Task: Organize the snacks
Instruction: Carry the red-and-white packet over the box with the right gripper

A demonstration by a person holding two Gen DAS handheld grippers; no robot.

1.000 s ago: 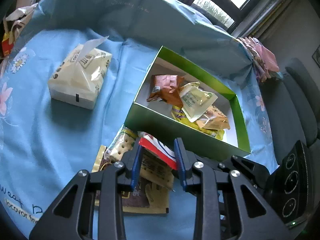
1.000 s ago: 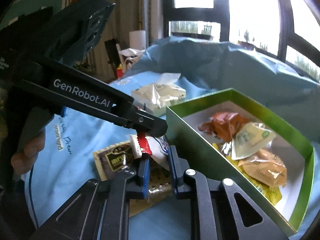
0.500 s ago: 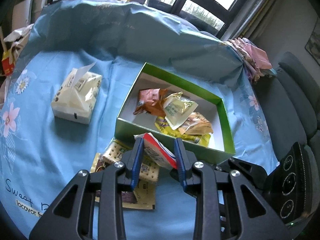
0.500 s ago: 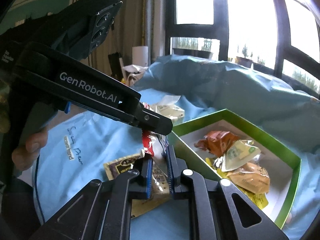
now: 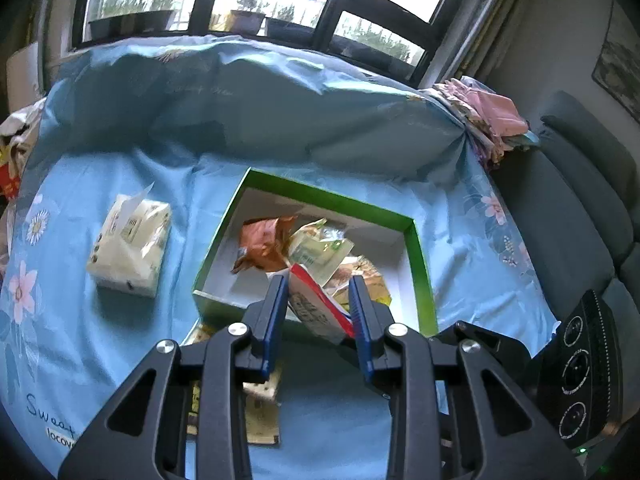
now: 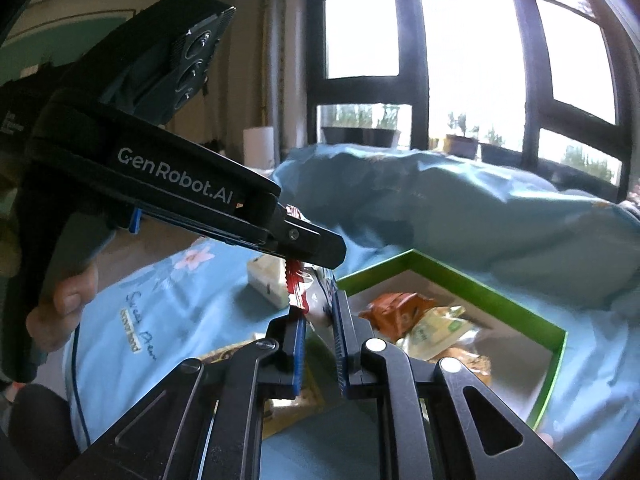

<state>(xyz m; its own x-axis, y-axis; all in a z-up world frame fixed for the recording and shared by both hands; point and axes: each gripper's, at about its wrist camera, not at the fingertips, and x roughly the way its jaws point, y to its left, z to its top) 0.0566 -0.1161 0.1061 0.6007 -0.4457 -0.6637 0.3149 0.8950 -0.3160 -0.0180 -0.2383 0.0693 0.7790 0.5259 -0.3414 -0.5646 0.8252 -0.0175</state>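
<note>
Both grippers hold one red-and-white snack packet [image 5: 316, 306]. My left gripper [image 5: 318, 292] is shut on it above the near wall of the green box [image 5: 420, 264]. My right gripper [image 6: 318, 312] is shut on the same packet [image 6: 304, 292] from the other side; the left gripper's black body crosses the right wrist view at upper left. The box [image 6: 468, 292] holds an orange packet [image 5: 264, 240], a pale green packet [image 5: 320, 250] and tan packets [image 6: 468, 360]. More snacks [image 5: 260, 412] lie on the cloth below the grippers.
A tissue pack [image 5: 130, 244] lies left of the box on the blue flowered cloth [image 5: 80, 340]. The cloth rises in a bulge behind the box. A grey sofa [image 5: 580, 220] stands at right, with pink fabric [image 5: 492, 116] at its end. Windows are behind.
Both grippers have lifted the red-and-white packet off the snack pile and carried it up and toward the green box; it now hangs over the box's near wall.
</note>
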